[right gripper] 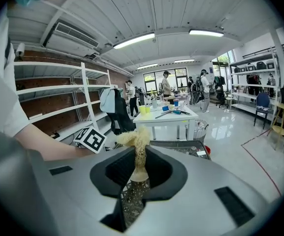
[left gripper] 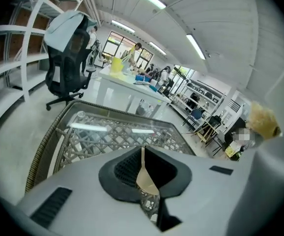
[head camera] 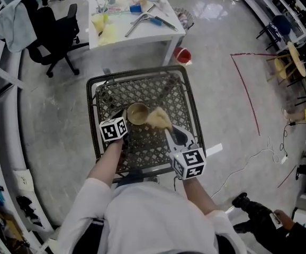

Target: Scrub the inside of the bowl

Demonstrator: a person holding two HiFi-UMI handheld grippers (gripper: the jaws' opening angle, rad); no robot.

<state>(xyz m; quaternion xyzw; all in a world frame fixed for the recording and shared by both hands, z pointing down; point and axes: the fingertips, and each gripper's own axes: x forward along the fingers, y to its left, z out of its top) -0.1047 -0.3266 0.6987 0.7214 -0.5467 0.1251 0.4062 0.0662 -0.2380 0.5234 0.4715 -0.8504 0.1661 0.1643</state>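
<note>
The left hand-held gripper (head camera: 124, 119) is pinched narrow on the left rim of the bowl (head camera: 137, 114). The bowl is mid-desk (head camera: 142, 91), well apart from every edge. The right hand-held gripper (head camera: 167, 131) clamps a fibrous scrubber (head camera: 159, 118) at the bowl's right rim. Open floor (head camera: 222, 105) lies to the right.

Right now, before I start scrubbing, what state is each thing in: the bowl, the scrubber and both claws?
Left claw: shut on the rim of the bowl.
Right claw: shut on the scrubber.
Bowl: opening up, looks empty.
Scrubber: at the bowl's right edge in the head view, not inside it.
</note>
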